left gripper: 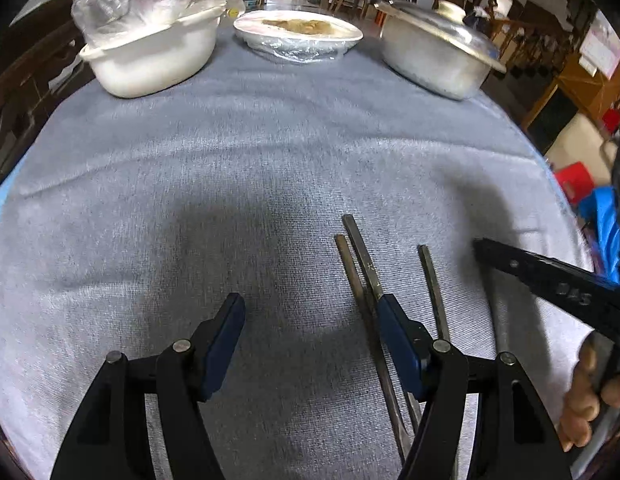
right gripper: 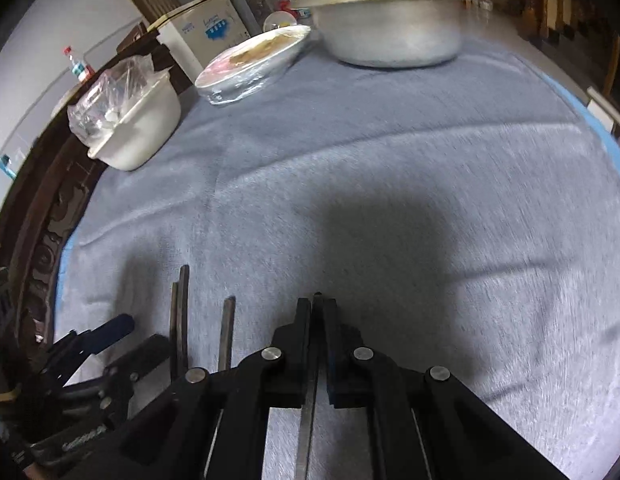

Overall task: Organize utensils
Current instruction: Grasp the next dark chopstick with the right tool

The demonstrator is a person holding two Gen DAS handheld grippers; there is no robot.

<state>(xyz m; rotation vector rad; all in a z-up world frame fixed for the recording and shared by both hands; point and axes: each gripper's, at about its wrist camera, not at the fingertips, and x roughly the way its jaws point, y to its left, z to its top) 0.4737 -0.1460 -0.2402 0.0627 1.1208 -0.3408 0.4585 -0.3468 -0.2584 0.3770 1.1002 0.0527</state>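
Three dark metal chopsticks lie on the grey cloth: a pair side by side and a single one just right of them. My left gripper hangs open low over the cloth. Its right finger covers the pair, and only bare cloth lies between the fingers. In the right wrist view my right gripper is shut on a fourth thin metal chopstick, which runs back between the pads. The pair, the single one and the left gripper lie to its left. The right gripper enters the left wrist view from the right.
At the table's far end stand a white bowl with a plastic bag in it, a film-covered plate of food and a lidded aluminium pot. A carved dark wooden edge borders the cloth. A hand grips the right tool.
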